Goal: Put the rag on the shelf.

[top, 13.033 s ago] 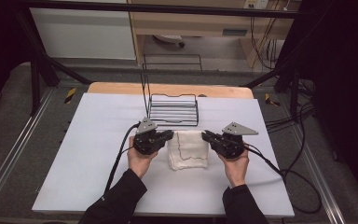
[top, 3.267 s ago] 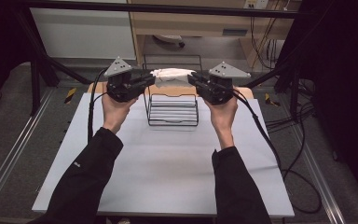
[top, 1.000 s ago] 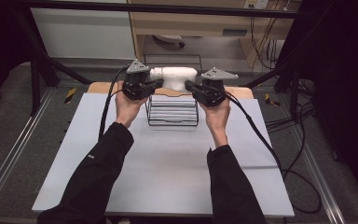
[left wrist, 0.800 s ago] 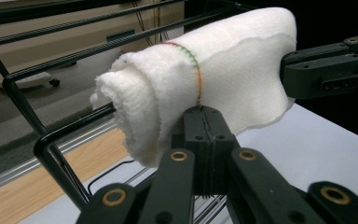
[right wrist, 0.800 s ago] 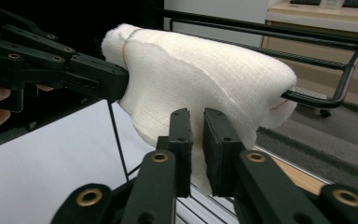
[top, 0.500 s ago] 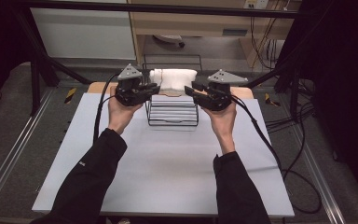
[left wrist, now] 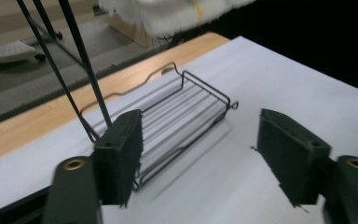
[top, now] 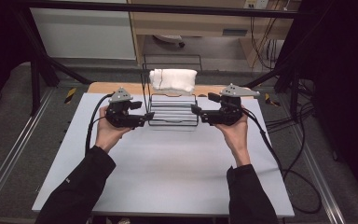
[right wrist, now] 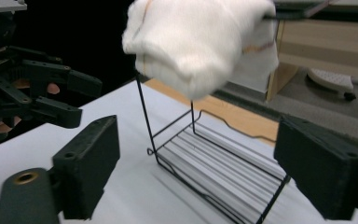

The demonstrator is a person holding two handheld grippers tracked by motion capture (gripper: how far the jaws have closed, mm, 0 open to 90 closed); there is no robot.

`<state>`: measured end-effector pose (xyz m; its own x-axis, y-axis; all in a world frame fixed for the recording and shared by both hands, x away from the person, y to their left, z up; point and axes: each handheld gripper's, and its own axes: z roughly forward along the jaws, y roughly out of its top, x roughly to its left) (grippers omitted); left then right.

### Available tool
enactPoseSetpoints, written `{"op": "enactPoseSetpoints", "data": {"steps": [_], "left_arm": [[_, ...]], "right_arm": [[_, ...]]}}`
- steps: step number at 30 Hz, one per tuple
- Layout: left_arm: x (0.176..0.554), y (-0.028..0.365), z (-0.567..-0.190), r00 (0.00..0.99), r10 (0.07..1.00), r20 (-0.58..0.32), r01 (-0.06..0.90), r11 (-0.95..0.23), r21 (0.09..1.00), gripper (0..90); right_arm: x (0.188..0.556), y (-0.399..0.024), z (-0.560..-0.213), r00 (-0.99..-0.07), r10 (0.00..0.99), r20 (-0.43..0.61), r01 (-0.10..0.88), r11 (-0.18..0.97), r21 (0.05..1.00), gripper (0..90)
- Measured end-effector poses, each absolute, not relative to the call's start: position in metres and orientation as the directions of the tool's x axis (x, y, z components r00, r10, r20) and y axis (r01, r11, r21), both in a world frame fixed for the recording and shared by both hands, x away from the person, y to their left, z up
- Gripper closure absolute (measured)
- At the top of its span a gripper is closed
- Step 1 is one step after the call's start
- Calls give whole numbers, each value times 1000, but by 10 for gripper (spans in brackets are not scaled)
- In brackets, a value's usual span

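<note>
The towel hangs over the top bar of the rack. The left gripper and right gripper flank the rack, both having just opened wide with nothing between their jaws.

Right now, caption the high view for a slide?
White towel draped over wire rack; left gripper and right gripper flank it, jaws open.
</note>
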<state>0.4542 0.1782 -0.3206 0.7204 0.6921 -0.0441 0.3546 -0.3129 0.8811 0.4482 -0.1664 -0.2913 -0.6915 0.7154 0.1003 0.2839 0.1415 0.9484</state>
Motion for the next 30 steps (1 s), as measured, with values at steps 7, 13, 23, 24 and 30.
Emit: {"op": "enactPoseSetpoints", "data": {"steps": [7,13,23,24,30], "left_arm": [[441,193,-346,720,693,-32,360,-334,871,129],[427,211,-366,719,694,-31,369,-344,863,89],[407,243,-399,697,715,-57,409,-332,850,84],[405,247,-403,694,717,-60,413,-329,849,84],[395,263,-413,684,727,-60,427,-332,841,85]], "right_arm": [[442,-179,-318,-703,703,110,327,183,927,39],[433,-188,-343,-714,689,122,352,204,913,12],[417,-206,-379,-708,688,159,399,204,894,5],[416,-207,-381,-709,686,163,402,203,893,5],[404,-222,-402,-708,682,184,436,218,873,5]]}}
